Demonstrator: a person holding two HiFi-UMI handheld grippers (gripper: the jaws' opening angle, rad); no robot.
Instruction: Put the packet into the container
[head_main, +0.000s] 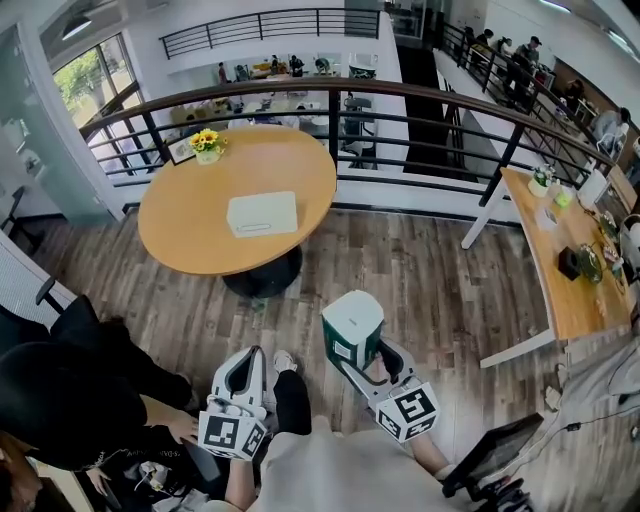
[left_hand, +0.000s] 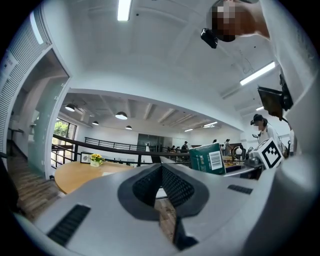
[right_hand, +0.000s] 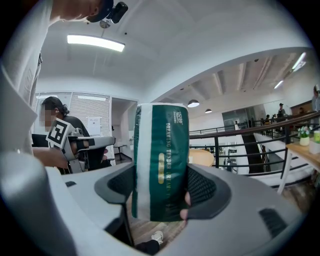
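My right gripper (head_main: 353, 352) is shut on a green and white packet (head_main: 352, 324) and holds it upright above the wooden floor. In the right gripper view the packet (right_hand: 161, 160) stands between the jaws of that gripper (right_hand: 160, 194), pinched low down. The white, box-shaped container (head_main: 262, 213) rests on the round wooden table (head_main: 190, 235), well ahead of both grippers. My left gripper (head_main: 248, 354) hangs to the packet's left, shut with nothing in it; its jaws (left_hand: 161, 170) meet at the tips. The left gripper view also catches the packet (left_hand: 207, 158) at its right.
A small pot of yellow flowers (head_main: 207, 145) and a picture frame (head_main: 181, 150) stand at the table's far edge. A dark railing (head_main: 430, 125) runs behind it. A long desk (head_main: 560, 260) with small items lies to the right. A person in black (head_main: 60, 400) sits at my left.
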